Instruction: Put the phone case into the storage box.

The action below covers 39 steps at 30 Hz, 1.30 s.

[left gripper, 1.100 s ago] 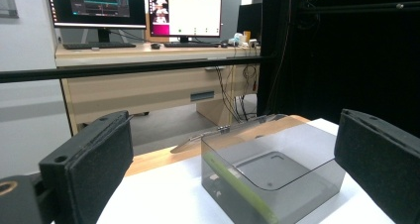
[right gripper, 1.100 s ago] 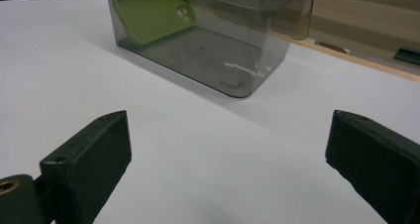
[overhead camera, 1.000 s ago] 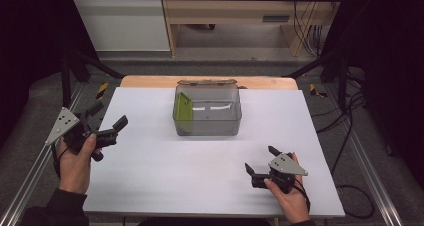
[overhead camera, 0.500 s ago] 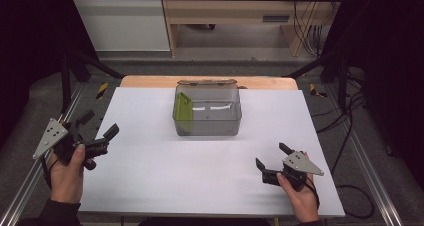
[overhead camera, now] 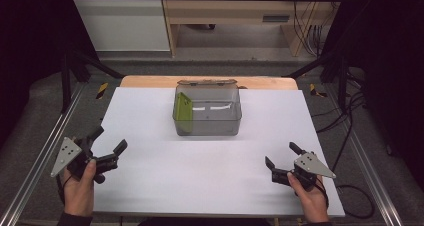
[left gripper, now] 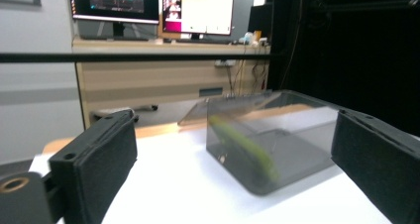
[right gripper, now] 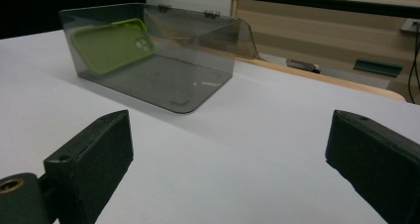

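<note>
White tabletop (overhead camera: pixel 210 176) is seen carrying a smoky transparent box (overhead camera: pixel 208 113) near its far middle, with its hinged lid (overhead camera: pixel 206 82) thrown back; a green phone case (overhead camera: pixel 183 111) is leant upright against the box's left inner wall. The left gripper (overhead camera: pixel 107 145) is held at the tabletop's near left edge and the right gripper (overhead camera: pixel 282 157) at the near right, both well apart from the box; nothing is touched or held by either. Both pairs of jaws are spread wide. The work is judged to stand between steps; a reach inward to the box or its lid would be called for next.
</note>
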Available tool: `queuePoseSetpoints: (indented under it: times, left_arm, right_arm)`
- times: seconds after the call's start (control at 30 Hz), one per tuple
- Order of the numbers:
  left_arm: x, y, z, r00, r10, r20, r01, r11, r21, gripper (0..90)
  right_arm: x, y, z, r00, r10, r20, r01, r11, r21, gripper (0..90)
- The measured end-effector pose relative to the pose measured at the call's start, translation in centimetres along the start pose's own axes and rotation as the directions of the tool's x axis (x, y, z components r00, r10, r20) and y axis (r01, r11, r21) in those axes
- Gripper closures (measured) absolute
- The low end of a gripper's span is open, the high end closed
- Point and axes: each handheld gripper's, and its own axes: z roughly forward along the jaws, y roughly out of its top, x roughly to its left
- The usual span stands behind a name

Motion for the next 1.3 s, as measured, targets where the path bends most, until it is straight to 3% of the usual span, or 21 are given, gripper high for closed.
queuePoseSetpoints:
  times: [0.37,0.5,0.67,0.97,1.3]
  left_arm:
    - [-1.2,-2.0,-0.2,0.9993,0.015,0.033,-0.017,0.999,0.041,0.7]
    - [-1.3,-2.3,-0.5,0.9989,0.006,0.047,-0.007,0.9995,0.032,0.7]
    - [-1.4,-3.0,-0.7,0.9977,0.018,0.066,-0.021,0.9988,0.045,0.7]
    - [-1.8,-3.8,-0.9,0.9952,0.022,0.096,-0.026,0.9989,0.039,0.7]
    - [-1.9,-4.3,-1.5,0.9958,0.013,0.09,-0.017,0.999,0.04,0.8]
  right_arm:
    - [-0.7,-0.3,-0.7,0.9998,0.003,0.018,-0.003,1.0,-0.001,4.0]
    - [-1.1,-0.5,-1.0,0.9996,0.007,0.027,-0.007,1.0,-0.003,4.0]
    - [-1.0,-0.6,-1.0,0.9998,0.019,-0.003,-0.019,1.0,-0.014,3.7]
    - [-0.3,-0.5,-0.7,0.9996,-0.007,-0.026,0.007,1.0,-0.017,3.7]
    - [0.0,-0.7,-0.4,0.9992,-0.008,-0.039,0.007,1.0,-0.012,3.6]
